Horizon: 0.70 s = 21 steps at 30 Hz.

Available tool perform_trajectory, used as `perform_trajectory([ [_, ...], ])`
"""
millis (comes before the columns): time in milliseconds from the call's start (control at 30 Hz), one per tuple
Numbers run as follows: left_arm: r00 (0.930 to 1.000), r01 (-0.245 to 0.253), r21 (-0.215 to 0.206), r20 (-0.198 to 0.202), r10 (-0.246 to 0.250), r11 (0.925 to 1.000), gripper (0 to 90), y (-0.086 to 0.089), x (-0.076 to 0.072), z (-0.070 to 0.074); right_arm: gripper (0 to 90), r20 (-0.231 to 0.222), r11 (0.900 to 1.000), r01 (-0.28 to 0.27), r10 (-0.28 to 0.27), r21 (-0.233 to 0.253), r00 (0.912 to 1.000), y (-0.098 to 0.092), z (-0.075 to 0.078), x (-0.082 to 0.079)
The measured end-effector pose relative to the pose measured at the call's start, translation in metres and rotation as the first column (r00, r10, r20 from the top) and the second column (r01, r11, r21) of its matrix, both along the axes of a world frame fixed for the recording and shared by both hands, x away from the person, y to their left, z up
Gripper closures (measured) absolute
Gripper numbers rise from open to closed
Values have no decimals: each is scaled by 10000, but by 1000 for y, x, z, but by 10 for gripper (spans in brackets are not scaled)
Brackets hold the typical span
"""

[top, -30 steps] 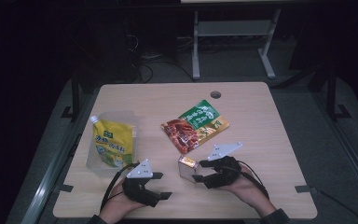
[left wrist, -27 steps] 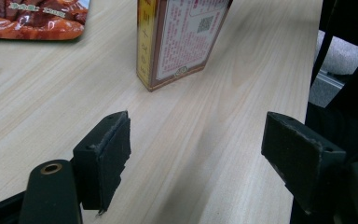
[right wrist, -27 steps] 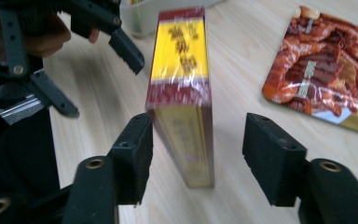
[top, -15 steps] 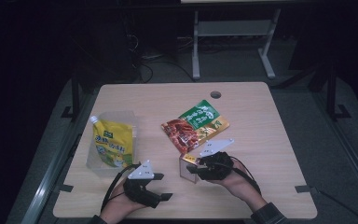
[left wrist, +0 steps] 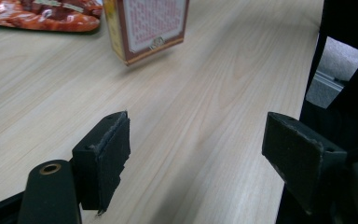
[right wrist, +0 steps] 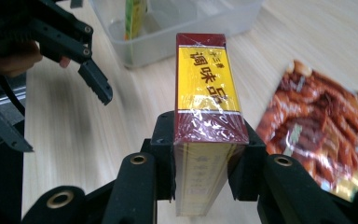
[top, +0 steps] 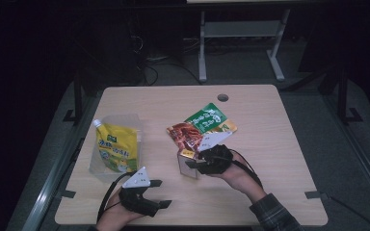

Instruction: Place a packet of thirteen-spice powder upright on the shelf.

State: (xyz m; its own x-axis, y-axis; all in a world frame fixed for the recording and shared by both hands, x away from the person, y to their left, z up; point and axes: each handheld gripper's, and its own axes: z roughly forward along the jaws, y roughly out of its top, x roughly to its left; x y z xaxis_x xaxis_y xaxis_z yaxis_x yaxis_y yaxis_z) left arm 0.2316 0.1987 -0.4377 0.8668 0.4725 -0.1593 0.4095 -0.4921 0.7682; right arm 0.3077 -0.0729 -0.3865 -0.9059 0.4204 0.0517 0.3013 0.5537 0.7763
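My right gripper (right wrist: 207, 140) is shut on a small dark-red and yellow seasoning box (right wrist: 206, 93), held just above the table at its middle (top: 187, 162). The box also appears ahead in the left gripper view (left wrist: 147, 25), slightly off the wood. My left gripper (top: 159, 194) rests near the table's front left edge, open, with nothing between its pads (left wrist: 109, 154). A red and green snack bag (top: 200, 127) lies flat just behind the box. A yellow spouted pouch (top: 117, 147) lies in a clear plastic tray (top: 96, 166) at the left.
The wooden table (top: 270, 144) has a round cable hole (top: 223, 97) near its far edge. A grey metal stand (top: 241, 33) is on the floor beyond the table. The surroundings are dark.
My right gripper has carried the box slightly left and forward, towards the snack bag and lifted it off the table. The left gripper has shifted a little nearer the front edge.
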Motion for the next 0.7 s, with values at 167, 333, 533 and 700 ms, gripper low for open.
perform_trajectory([
  [167, 9998, -138, 48, 145, 137, 9999, 227, 5, -2, 1, 672, 144, 9994, -330, 329, 43, 9994, 11, 7, 12],
  [333, 9996, -165, 174, 210, 161, 9997, 227, 8, -6, -2, 672, 309, 9976, -693, 691, 47, 9971, 23, 13, 25],
  [533, 9998, -140, 192, 158, 137, 9997, 227, 6, -7, -5, 672, 377, 9955, -940, 936, 92, 9949, 35, 20, 40],
  [700, 9998, -149, 130, 98, 148, 9998, 227, 4, -8, -7, 672, 472, 9929, -1150, 1135, 310, 9924, 45, 27, 55],
])
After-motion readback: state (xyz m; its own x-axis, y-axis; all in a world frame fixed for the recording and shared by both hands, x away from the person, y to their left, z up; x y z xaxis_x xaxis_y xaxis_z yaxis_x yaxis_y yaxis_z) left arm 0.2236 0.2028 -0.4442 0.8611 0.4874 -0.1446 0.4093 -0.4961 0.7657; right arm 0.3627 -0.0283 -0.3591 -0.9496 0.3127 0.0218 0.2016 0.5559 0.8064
